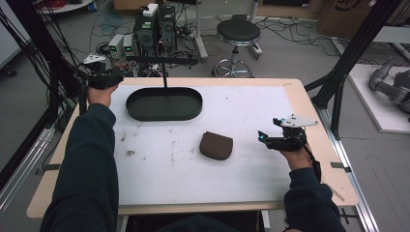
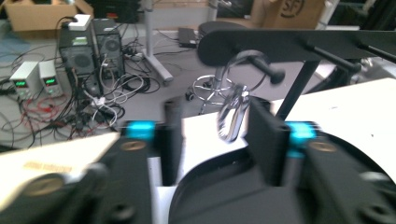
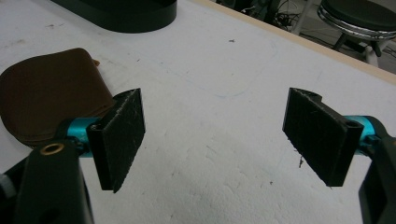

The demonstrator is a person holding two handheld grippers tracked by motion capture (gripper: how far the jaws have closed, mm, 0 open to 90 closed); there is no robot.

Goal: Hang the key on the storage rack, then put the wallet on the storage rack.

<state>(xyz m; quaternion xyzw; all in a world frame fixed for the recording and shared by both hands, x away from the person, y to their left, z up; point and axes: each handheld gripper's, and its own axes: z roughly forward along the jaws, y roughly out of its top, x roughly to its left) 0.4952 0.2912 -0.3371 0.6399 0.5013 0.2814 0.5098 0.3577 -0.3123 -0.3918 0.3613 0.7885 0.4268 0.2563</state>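
Note:
A silvery metal key ring with a clip (image 2: 232, 116) hangs blurred from a peg of a black rack (image 2: 299, 44). It sits between the jaws of my left gripper (image 2: 217, 108), close to the right finger (image 2: 267, 140), and neither pad presses on it. That gripper is open and stands at the table's far left corner (image 1: 116, 77), by the black oval tray (image 1: 164, 114). A brown pouch (image 1: 216, 145) lies flat mid-table. My right gripper (image 1: 267, 129) hovers to the right of it, open and empty (image 3: 215, 121), with the pouch (image 3: 46, 93) behind its left finger.
The rack's post (image 1: 166, 77) rises from the tray's far side. The white table mat (image 1: 193, 179) ends at a wooden table edge (image 1: 319, 159). Beyond the table stand a black stool (image 1: 238, 34), computer cases (image 1: 154, 29) and loose floor cables.

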